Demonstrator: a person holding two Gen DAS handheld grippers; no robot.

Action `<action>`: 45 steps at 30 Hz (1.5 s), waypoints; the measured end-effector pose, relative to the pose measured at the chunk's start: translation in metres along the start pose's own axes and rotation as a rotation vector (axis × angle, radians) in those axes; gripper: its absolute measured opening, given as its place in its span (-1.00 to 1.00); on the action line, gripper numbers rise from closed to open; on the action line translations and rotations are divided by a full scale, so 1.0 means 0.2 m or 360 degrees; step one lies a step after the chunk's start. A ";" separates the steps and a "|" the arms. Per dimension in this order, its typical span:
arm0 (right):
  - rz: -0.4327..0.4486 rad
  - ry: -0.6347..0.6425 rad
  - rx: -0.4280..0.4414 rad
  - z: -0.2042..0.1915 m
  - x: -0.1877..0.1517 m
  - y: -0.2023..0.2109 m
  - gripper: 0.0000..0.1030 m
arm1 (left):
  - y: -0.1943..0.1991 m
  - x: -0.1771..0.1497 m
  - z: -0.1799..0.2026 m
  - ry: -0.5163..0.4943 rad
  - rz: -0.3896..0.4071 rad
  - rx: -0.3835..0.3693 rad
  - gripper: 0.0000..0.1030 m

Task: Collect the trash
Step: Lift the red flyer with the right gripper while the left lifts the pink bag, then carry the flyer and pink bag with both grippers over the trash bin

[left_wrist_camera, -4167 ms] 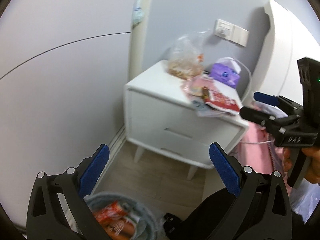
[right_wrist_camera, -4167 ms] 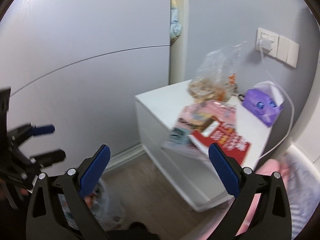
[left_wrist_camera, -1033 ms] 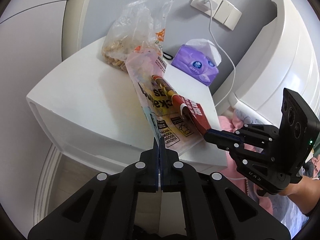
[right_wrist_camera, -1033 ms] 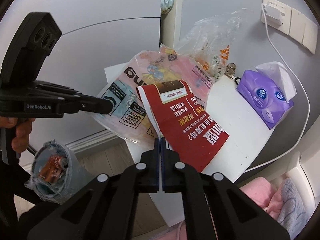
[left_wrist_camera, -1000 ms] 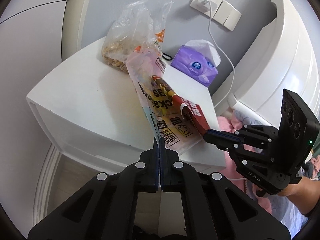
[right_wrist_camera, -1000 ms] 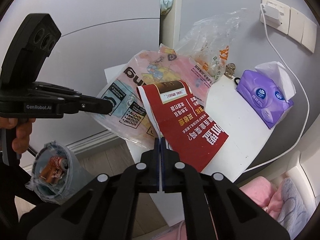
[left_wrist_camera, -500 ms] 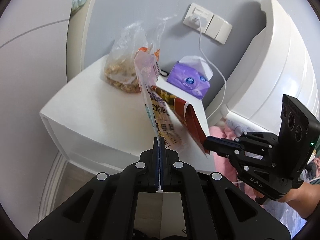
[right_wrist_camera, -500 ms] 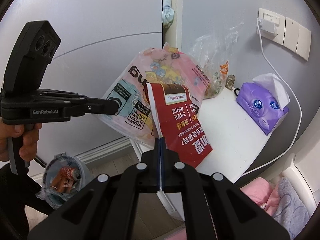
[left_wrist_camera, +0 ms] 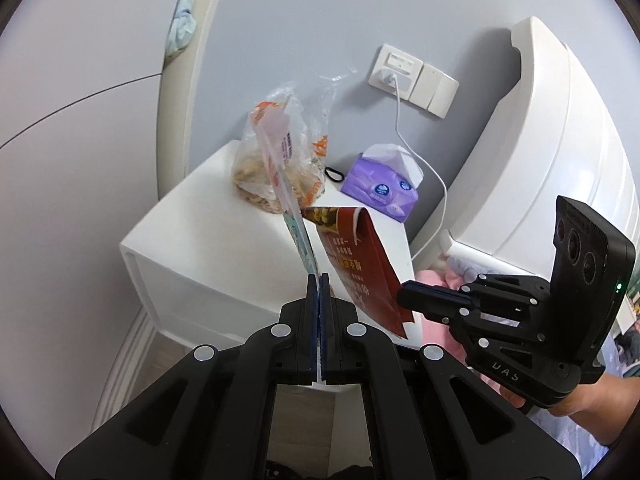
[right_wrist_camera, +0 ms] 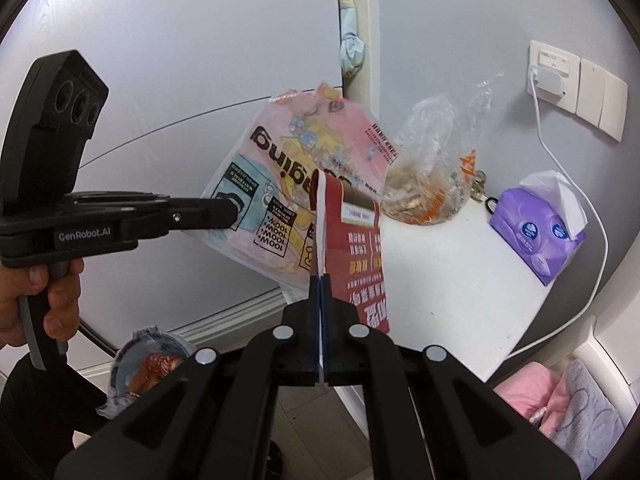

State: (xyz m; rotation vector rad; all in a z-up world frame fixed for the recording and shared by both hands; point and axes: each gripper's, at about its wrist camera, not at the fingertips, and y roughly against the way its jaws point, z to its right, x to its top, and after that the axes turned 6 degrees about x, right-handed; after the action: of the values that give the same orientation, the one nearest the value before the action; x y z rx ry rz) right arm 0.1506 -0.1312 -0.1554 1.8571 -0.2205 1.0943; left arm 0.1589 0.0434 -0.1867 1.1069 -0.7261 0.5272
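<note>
Pink wrapper (right_wrist_camera: 304, 184) & red wrapper (right_wrist_camera: 360, 248), crumpled

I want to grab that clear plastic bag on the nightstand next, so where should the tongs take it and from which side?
Take the clear bag by its crumpled open top, coming from above. The top stands up thin and free, while the bottom is bulged by loose contents and rests on the nightstand. Both tongs are busy: left tongs shut on the pink wrapper, right tongs on the red packet.

black fingers (left_wrist_camera: 332, 292) — blue pads, silver screws
</note>
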 end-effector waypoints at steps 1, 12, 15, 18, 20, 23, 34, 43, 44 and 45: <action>0.0002 0.0007 0.0009 -0.01 0.01 0.00 -0.94 | 0.01 0.00 -0.01 0.0003 0.0003 0.0006 -1.00; 0.0011 0.0103 0.0071 -0.22 0.09 -0.05 -0.94 | 0.23 -0.02 -0.16 0.0059 0.0058 0.0094 -1.00; 0.0008 0.0119 0.0090 -0.27 0.11 -0.06 -0.94 | 0.27 -0.05 -0.19 0.0074 0.0068 0.0110 -1.00; 0.0006 0.0137 0.0115 -0.32 0.12 -0.08 -0.94 | 0.32 -0.07 -0.23 0.0096 0.0084 0.0139 -1.00; 0.0000 0.0159 0.0133 -0.36 0.14 -0.09 -0.94 | 0.35 -0.08 -0.25 0.0109 0.0095 0.0152 -1.00; -0.0001 0.0191 0.0160 -0.42 0.15 -0.11 -0.94 | 0.41 -0.10 -0.30 0.0124 0.0107 0.0181 -1.00; 0.0006 0.0263 0.0275 -0.67 0.21 -0.14 -0.94 | 0.67 -0.19 -0.45 0.0193 0.0152 0.0321 -1.00; -0.0012 0.0327 0.0382 -0.90 0.19 -0.18 -0.94 | 0.90 -0.33 -0.58 0.0259 0.0178 0.0459 -1.00; -0.0016 0.0336 0.0397 -0.92 0.19 -0.18 -0.94 | 0.92 -0.35 -0.59 0.0266 0.0180 0.0471 -1.00; -0.0019 0.0347 0.0410 -0.95 0.19 -0.19 -0.94 | 0.95 -0.36 -0.61 0.0275 0.0184 0.0487 -1.00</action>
State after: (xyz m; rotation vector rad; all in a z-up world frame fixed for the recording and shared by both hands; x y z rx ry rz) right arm 0.0807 0.0497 -0.1191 1.9399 0.0611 1.3574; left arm 0.0092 0.2246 -0.1585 1.2887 -0.5721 0.8427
